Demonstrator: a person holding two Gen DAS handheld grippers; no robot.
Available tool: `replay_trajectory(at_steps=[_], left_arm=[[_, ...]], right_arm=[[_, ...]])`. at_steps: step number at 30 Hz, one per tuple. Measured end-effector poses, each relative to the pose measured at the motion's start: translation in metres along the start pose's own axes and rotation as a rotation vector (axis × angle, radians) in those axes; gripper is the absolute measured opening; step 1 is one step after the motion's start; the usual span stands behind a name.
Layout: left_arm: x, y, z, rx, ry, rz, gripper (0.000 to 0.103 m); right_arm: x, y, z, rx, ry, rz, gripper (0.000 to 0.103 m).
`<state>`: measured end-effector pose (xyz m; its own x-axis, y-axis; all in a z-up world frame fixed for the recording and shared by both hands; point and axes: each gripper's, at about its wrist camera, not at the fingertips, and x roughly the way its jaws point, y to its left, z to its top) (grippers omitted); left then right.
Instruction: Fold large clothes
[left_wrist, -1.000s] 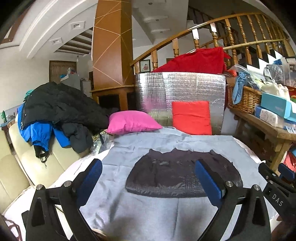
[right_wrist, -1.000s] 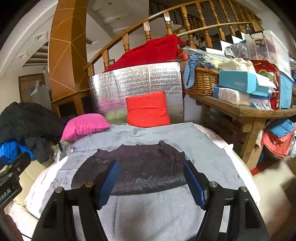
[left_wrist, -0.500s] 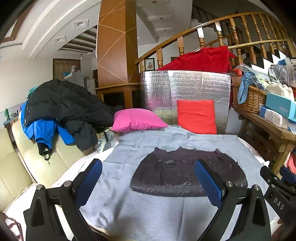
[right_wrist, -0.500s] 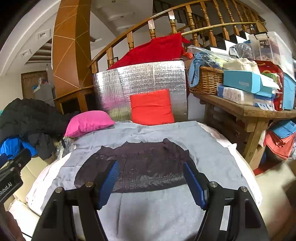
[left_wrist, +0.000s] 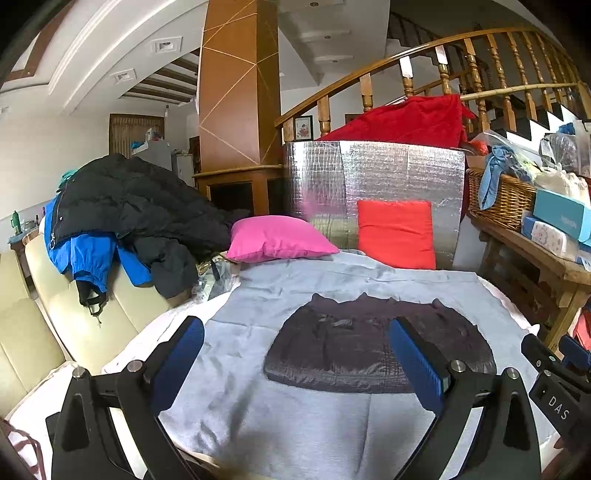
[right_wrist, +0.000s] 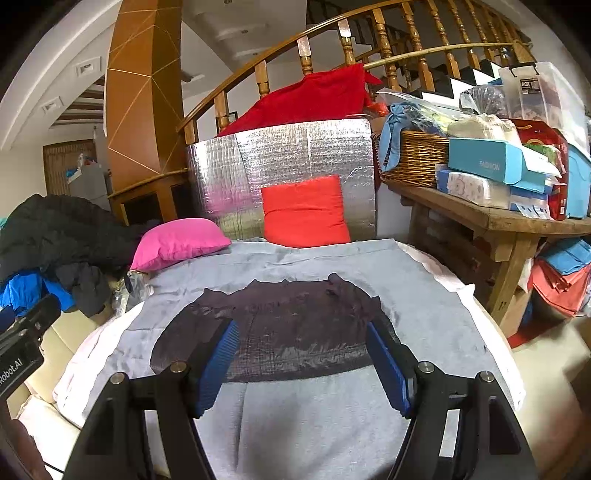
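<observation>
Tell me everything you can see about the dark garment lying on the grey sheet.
The dark garment is a thin, slightly shiny, purplish-black quilted piece, folded into a compact wide shape with small points along its far edge. It lies flat, centred on the grey sheet, in front of both cushions. Nothing grips it; both tongs hover open.

Grey cloth-covered work surface with a folded dark garment on it

A wide grey fabric sheet (left_wrist: 295, 424) (right_wrist: 424, 306) is spread over a white padded surface (right_wrist: 92, 350). A dark purplish-black quilted garment (left_wrist: 369, 350) (right_wrist: 295, 332) lies folded flat near the sheet's middle. At the far edge a bright pink pillow (left_wrist: 277, 240) (right_wrist: 177, 243) rests flat, and a red square cushion (left_wrist: 397, 232) (right_wrist: 304, 210) stands upright.
</observation>
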<state>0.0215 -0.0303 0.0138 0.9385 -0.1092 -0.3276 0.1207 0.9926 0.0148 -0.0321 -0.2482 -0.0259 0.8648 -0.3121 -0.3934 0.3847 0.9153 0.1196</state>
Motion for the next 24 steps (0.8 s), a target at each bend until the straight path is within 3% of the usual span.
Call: replay_trajectory(at_steps=[24], left_arm=[[0.0025,0.0038,0.0005,-0.001,0.007,-0.003,0.1]], right_arm=[[0.0033,0.0033,0.0015,-0.004,0.005,0.015,0.075]])
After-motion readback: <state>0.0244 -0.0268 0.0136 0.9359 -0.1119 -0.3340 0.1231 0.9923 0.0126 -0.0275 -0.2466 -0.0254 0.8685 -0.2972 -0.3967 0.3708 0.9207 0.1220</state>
